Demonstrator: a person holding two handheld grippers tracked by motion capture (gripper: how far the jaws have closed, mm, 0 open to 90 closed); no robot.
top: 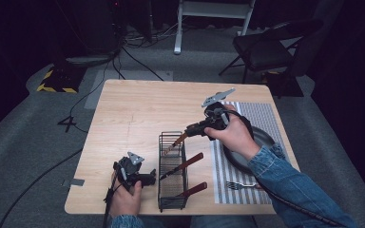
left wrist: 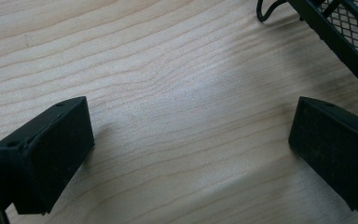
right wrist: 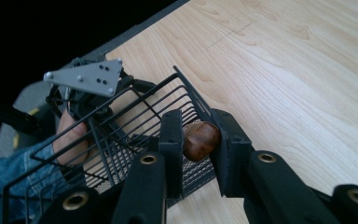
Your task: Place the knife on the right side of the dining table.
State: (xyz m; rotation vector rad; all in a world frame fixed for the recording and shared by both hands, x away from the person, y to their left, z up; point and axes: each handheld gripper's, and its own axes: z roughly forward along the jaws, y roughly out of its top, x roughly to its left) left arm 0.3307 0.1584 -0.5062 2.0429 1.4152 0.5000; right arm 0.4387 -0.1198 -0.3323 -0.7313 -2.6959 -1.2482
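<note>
A black wire basket [top: 172, 171] stands near the table's front edge with two brown-handled utensils [top: 187, 164] leaning out of its right side. My right gripper [top: 192, 128] hovers over the basket's far end, shut on the rounded brown wooden handle [right wrist: 201, 140] of a third utensil [top: 179, 139] that slants down into the basket [right wrist: 121, 126]. My left gripper [top: 149, 178] rests low on the wood just left of the basket, jaws wide apart with nothing between them [left wrist: 191, 135]. The basket's corner [left wrist: 340, 37] lies just beyond its right jaw.
A striped placemat [top: 259, 116] lies on the right side of the wooden table [top: 133, 109], with a dark plate [top: 264, 137] under my right hand and a fork [top: 240, 185] near the front. A chair [top: 266, 47] stands beyond the table.
</note>
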